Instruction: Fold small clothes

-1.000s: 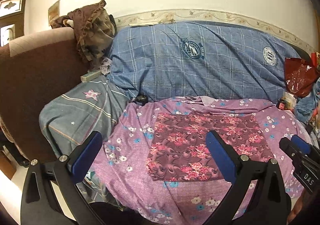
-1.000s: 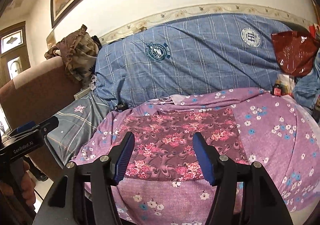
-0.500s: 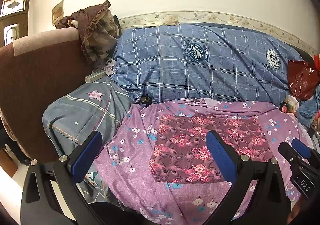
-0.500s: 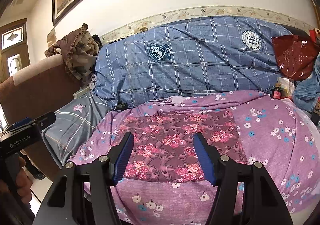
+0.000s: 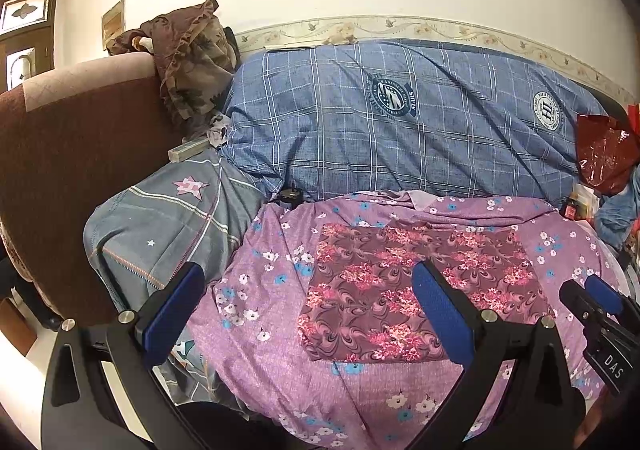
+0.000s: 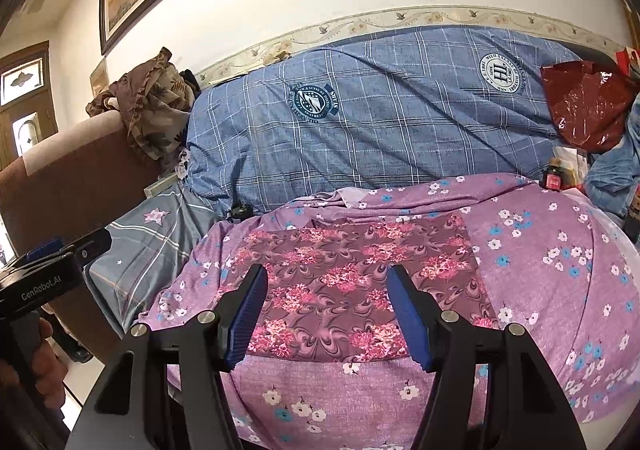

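A small maroon cloth with pink flowers [image 5: 416, 290] lies flat as a folded rectangle on a purple flowered sheet [image 5: 260, 306]. It also shows in the right wrist view [image 6: 352, 290]. My left gripper [image 5: 308, 310] is open and empty, held above the cloth's left edge. My right gripper [image 6: 326, 316] is open and empty, held above the cloth's near edge. Each gripper shows at the edge of the other's view, the right one [image 5: 600, 314] and the left one [image 6: 52, 270].
A blue checked cover [image 5: 400, 122] lies over the sofa back. A grey star-print cloth [image 5: 160, 226] lies at the left by the brown armrest [image 5: 72, 146]. A brown crumpled cloth [image 5: 188, 58] sits on the sofa corner. A red plastic bag [image 5: 604, 154] and small bottles are at the right.
Both grippers have drawn back and up a little from the cloth. The cloth lies as before. Both grippers stay open.
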